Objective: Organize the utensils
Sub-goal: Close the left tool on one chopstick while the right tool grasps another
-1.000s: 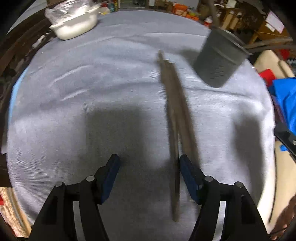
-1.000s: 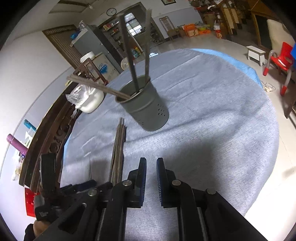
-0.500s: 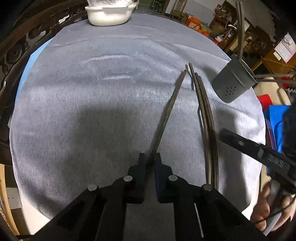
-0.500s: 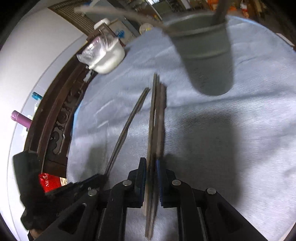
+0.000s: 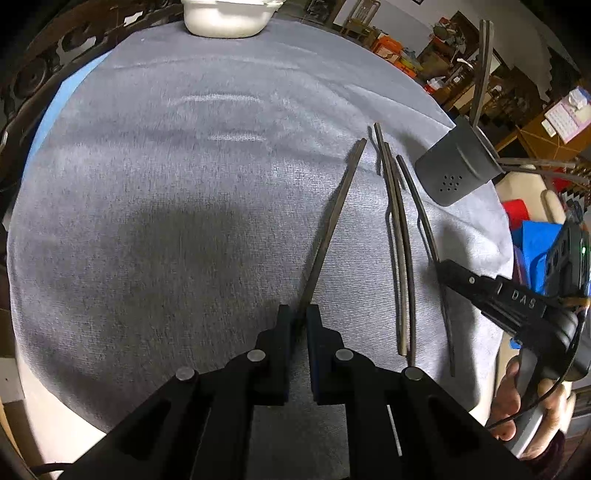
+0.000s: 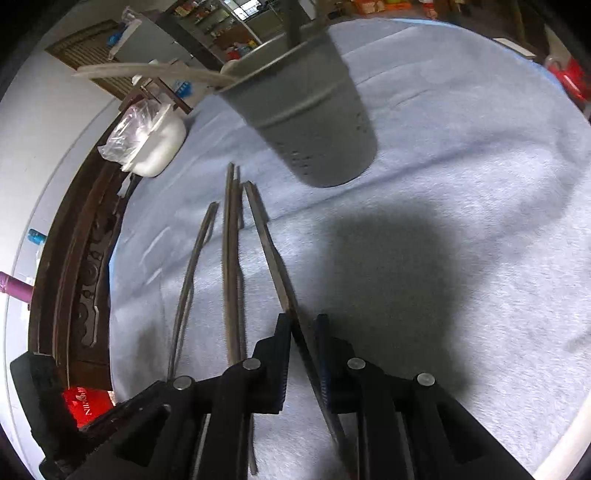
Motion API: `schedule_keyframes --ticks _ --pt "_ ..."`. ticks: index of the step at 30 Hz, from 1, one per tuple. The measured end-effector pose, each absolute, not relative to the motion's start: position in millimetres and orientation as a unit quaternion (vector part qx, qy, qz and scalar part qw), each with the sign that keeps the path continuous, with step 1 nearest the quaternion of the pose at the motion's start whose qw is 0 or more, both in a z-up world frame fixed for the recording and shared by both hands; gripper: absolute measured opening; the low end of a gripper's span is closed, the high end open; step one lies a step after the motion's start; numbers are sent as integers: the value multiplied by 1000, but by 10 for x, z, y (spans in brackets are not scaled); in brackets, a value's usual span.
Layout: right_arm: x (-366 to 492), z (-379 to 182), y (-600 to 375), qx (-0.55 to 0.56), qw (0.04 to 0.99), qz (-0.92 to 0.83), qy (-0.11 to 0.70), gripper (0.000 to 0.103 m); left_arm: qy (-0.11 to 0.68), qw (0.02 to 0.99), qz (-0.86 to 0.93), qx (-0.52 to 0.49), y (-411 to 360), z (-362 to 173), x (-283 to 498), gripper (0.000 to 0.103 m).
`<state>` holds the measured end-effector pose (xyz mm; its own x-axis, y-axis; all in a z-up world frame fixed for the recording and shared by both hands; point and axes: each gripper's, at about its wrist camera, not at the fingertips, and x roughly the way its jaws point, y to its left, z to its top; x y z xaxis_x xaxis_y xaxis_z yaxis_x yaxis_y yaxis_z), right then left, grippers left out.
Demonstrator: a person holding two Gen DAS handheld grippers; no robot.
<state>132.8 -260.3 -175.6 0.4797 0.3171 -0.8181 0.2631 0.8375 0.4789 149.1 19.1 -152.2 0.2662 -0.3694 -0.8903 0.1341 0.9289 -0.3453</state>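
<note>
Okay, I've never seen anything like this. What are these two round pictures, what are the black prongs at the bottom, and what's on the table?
There is no robot here. A person holds a two-fingered grabbing tool in each hand, and each tool has a wide-angle camera looking along its fingers, which is why the pictures look round. One picture comes from the left tool, the other from the right.

The prongs are the tools' fingers. The left claw is shut on one chopstick. The right claw has just been opening, and a second chopstick runs between its fingers with a gap on one side.

On the grey cloth lie two more chopsticks, near a grey holder with sticks already in it. A white tub stands at the far edge.
</note>
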Motion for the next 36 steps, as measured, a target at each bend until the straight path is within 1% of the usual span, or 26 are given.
schedule_keyframes --ticks 6,15,18,19,20,21,22,23,24,25,27,28,29,30,36 --pt "1270 -1751 -2733 327 790 35 518 18 579 791 -169 -102 172 -1442 1490 8" --pt "1253 -1608 -2727 299 814 32 497 18 585 786 -175 -100 113 -1416 1627 9" --pt "1282 -1597 -2722 294 815 33 498 18 583 787 -176 -93 75 -1368 1678 11" --pt "1310 -1598 -2713 291 816 34 498 20 582 789 -178 -89 51 -1354 1701 15" --pt "1329 -1588 -2713 288 818 34 497 23 579 791 -180 -82 29 -1334 1730 19" --pt "1356 -1576 -2716 283 820 36 496 27 578 792 -179 -75 2 -1325 1761 29" --pt "1379 -1566 -2713 279 822 36 495 37 579 793 -178 -68 -25 -1325 1799 37" --pt "1417 -1554 -2704 274 824 35 495 55 578 794 -177 -63 -39 -1319 1838 38" --pt "1437 -1540 -2701 271 826 36 492 64 579 794 -177 -61 -53 -1318 1878 38" --pt "1456 -1523 -2690 267 830 36 488 65 580 793 -177 -58 -72 -1325 1922 38" --pt "1555 -1508 -2628 239 833 33 499 65 588 788 -174 -49 -112 -1347 2011 38" --pt "1601 -1514 -2598 226 830 33 509 61 593 786 -170 -42 -132 -1358 2042 38" --pt "1655 -1522 -2567 214 826 35 520 46 598 783 -168 -34 -161 -1360 2089 37" --pt "1688 -1530 -2553 208 823 39 528 37 600 781 -171 -32 -179 -1348 2123 37" --pt "1948 -1463 -2471 174 805 52 564 36 637 752 -172 -6 -287 -1305 2397 37"
